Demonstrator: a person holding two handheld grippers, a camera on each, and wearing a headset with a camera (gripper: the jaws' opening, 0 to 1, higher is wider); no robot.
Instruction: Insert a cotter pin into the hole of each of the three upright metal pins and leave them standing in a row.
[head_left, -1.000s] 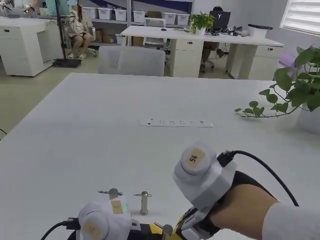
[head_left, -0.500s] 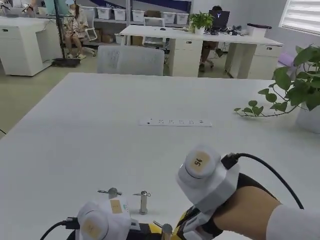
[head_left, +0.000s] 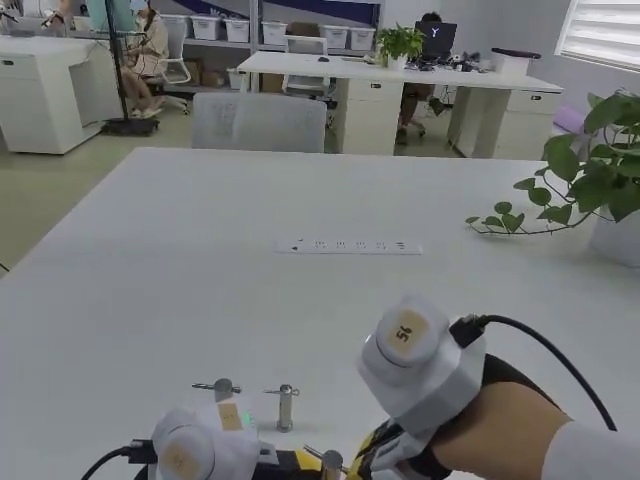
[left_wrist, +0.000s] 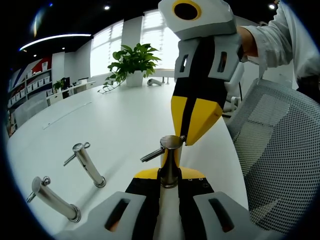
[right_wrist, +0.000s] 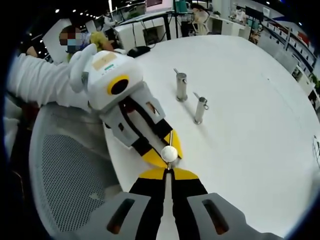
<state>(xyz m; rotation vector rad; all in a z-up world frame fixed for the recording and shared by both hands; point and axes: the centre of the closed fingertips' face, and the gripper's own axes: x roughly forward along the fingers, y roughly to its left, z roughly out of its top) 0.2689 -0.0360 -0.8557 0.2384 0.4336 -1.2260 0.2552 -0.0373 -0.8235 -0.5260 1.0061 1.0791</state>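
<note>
Spreading out ahead of both your grippers is the white table (head_left: 200, 250). Your left gripper (left_wrist: 170, 176) is clamped on the third metal pin (left_wrist: 170, 161), which stands upright between its jaws. Your right gripper (right_wrist: 169, 172) meets it head-on, jaws pressed together right at that pin's head; whether they pinch anything is hidden. A cotter pin (left_wrist: 150, 155) pokes from the head, away from the right gripper. Left of your left gripper stand the next metal pin (left_wrist: 89, 164) and the end metal pin (left_wrist: 52, 199), each with a cotter pin through its top
</note>
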